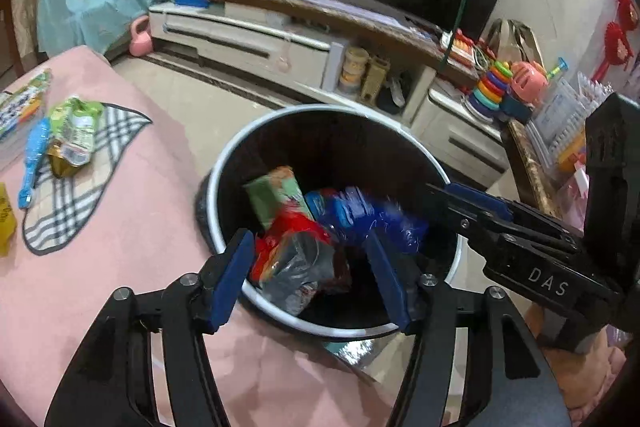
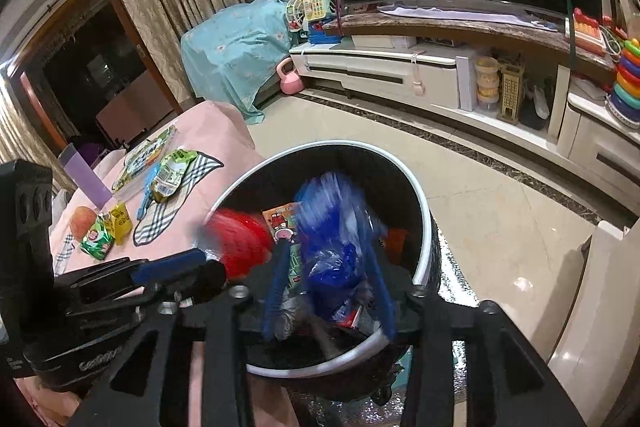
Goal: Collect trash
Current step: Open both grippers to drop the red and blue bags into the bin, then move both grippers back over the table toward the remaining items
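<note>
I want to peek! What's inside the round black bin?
Inside the bin lie a green packet, a red wrapper, a blurry blue wrapper and a grey-black bag. They cover the bottom, so anything underneath stays hidden.

One black bin (image 1: 280,131) with a white rim, and inside it I count four pieces of trash that can be told apart: one green packet (image 1: 276,193), one red wrapper (image 1: 296,227), one blue wrapper (image 1: 360,215), blurred, and one grey-clear bag (image 1: 296,275). On the pink counter (image 1: 132,211) lies one checked cloth (image 1: 80,187), one green pouch (image 1: 74,135), one blue brush-like stick (image 1: 34,163), one purple box (image 2: 86,177), one apple (image 2: 82,221), one yellow packet (image 2: 120,219) and one green drink carton (image 2: 96,239). Two tools over the bin, one pink kettlebell (image 1: 140,39) on the floor
</note>
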`<state>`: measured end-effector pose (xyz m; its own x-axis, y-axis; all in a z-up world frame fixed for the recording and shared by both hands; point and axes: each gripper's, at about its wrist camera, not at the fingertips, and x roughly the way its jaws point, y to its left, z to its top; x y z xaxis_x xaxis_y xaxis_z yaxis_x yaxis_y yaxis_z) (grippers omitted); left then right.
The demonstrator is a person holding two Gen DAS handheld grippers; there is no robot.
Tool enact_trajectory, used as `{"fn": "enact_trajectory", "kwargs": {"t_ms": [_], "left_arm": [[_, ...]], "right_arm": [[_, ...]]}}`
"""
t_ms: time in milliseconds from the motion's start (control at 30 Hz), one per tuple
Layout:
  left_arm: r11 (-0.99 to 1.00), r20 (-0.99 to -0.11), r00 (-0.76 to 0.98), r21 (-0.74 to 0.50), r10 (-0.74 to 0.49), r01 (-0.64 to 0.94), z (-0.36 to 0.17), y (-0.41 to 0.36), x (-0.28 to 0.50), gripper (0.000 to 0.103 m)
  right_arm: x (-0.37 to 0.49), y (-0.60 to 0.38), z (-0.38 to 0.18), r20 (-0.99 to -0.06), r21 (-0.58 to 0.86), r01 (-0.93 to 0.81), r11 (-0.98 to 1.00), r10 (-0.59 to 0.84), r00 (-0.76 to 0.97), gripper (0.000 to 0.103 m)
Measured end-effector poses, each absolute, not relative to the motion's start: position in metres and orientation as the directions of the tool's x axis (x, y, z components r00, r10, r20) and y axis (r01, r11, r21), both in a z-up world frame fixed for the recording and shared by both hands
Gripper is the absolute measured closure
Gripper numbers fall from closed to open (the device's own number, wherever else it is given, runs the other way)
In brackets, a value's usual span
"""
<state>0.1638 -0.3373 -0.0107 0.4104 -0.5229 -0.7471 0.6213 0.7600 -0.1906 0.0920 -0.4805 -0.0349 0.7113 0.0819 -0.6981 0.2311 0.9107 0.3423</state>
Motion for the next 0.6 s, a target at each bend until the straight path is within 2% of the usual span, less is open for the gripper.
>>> {"fn": "enact_trajectory", "kwargs": {"t_ms": [200, 400, 467, 600], "left_arm": [[0.786, -0.753, 0.422, -0.2, -0.505, 0.585, -0.014, -0.315, 0.163, 0.04], [0.822, -0.747, 0.452, -0.216, -0.487, 0.527, -0.019, -0.274, 0.153, 0.036], [0.837, -0.746, 0.465, -0.221, -0.476, 0.501, -0.021, -0.258, 0.15, 0.034], [0.859, -0.748, 0.476, -0.243, -0.462, 0.451, -0.025, -0.223, 0.145, 0.033]], "right_arm": [[0.086, -0.477, -0.031, -0.688, 0.353, 0.229, 0.907, 0.086, 0.72, 0.05], [0.076, -0.463, -0.022, -0.66, 0.371, 0.208, 0.905, 0.1, 0.744, 0.034], [0.072, -0.454, -0.016, -0.645, 0.378, 0.193, 0.906, 0.108, 0.757, 0.025], [0.068, -0.43, -0.006, -0.621, 0.375, 0.157, 0.914, 0.122, 0.775, 0.017]]}}
